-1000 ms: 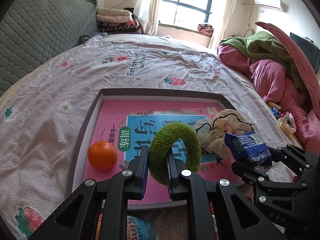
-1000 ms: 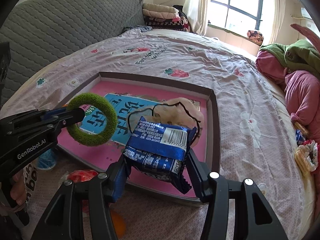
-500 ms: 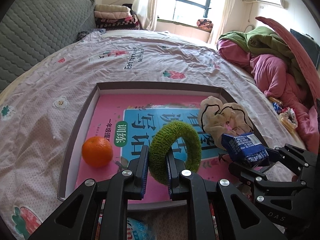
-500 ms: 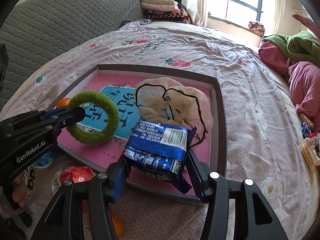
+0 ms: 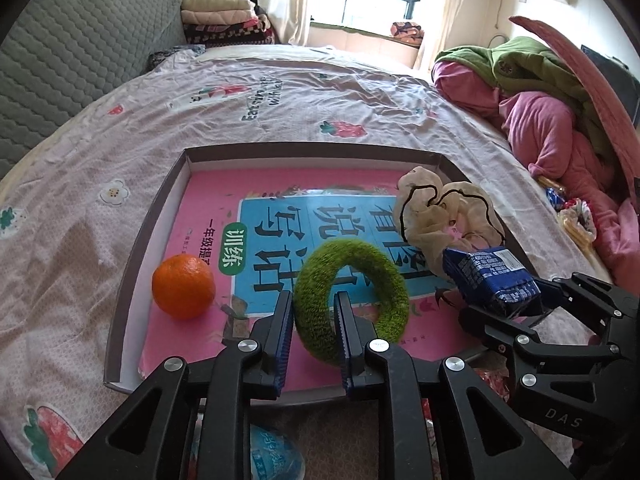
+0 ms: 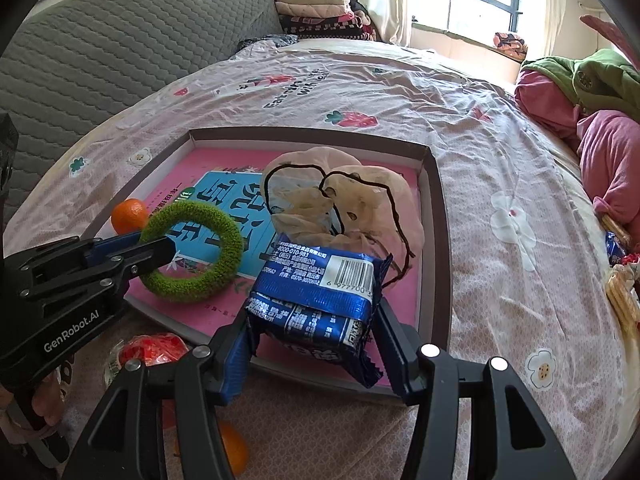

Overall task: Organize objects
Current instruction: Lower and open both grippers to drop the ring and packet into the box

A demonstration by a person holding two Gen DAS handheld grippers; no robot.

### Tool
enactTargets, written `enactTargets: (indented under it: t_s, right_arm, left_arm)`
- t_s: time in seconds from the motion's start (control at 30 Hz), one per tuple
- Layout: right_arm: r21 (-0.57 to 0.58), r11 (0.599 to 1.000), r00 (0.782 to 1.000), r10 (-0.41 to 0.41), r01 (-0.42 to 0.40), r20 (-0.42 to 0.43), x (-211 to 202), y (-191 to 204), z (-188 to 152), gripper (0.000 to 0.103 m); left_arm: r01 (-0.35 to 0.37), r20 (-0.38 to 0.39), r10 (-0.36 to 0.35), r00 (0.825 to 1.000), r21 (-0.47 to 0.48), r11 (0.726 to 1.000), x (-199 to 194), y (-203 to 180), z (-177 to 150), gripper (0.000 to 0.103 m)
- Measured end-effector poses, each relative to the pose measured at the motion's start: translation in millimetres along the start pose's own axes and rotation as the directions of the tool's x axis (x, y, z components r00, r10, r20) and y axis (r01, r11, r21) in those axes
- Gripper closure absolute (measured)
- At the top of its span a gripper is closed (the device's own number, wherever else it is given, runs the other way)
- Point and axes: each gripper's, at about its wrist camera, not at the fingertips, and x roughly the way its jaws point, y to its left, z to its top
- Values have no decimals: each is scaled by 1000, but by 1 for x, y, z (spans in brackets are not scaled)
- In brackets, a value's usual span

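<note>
A shallow brown tray point(image 5: 132, 248) point(image 6: 434, 184) lies on the bed with a pink and blue book point(image 5: 256, 216) flat inside. An orange point(image 5: 183, 287) point(image 6: 129, 215) sits at its left side and a beige scrunchie point(image 5: 444, 212) point(image 6: 344, 200) at its right. My left gripper point(image 5: 314, 320) is shut on a green fuzzy ring point(image 5: 352, 296) point(image 6: 192, 252), held over the tray's near edge. My right gripper point(image 6: 314, 344) is shut on a blue snack packet point(image 6: 316, 296) point(image 5: 490, 276), held over the tray's near right corner.
A pink and green pile of clothes point(image 5: 540, 112) lies on the right of the bed. Loose snacks point(image 6: 618, 280) lie on the sheet at the right. A red packet point(image 6: 154, 352), another orange point(image 6: 232, 448) and a blue packet point(image 5: 272, 456) lie in front of the tray.
Both grippers have moved forward over the tray with their loads still held; the tray and its contents look nearer and lower in both views.
</note>
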Motion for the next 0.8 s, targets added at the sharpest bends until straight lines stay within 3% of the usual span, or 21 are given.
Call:
enactTargets:
  t_s: [0.37, 0.8]
  right_arm:
    - [30, 1000, 1000, -9, 9, -7, 1, -5, 0, 41]
    - [-12, 1000, 998, -8, 9, 59, -20, 4, 3, 40]
  left_arm:
    - [-4, 0, 4, 1000, -9, 1000, -6, 0, -1, 81]
    - [-5, 16, 5, 1000, -21, 1000, -22, -1, -3, 81]
